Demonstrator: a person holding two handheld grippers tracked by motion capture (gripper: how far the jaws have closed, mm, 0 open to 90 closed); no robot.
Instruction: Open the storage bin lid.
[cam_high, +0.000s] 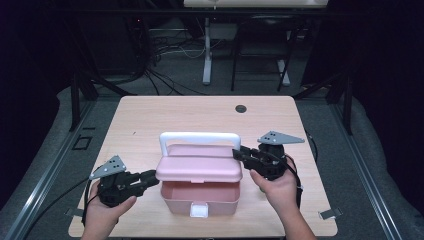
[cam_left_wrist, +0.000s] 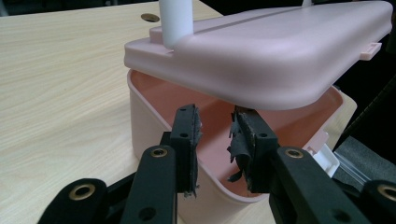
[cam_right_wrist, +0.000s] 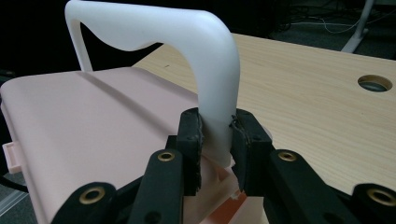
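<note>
- Nearest the high camera we see 2 hands coming in from the bottom edge, each holding a set of tongs.
- Our left tongs (cam_high: 151, 176) stand apart with nothing between them, at the left rim of the pink box (cam_high: 200, 198), just under the raised lid (cam_high: 199, 169).
- Our right tongs (cam_right_wrist: 215, 140) are clamped on the right post of the white handle (cam_right_wrist: 205, 60), where it meets the lid.
- The box sits on the wooden counter (cam_high: 135, 120), near its front edge, midway between both hands; its lid hangs tilted above the open base, and the inside looks bare.
- A white latch (cam_high: 199, 210) shows on the box's front wall.
</note>
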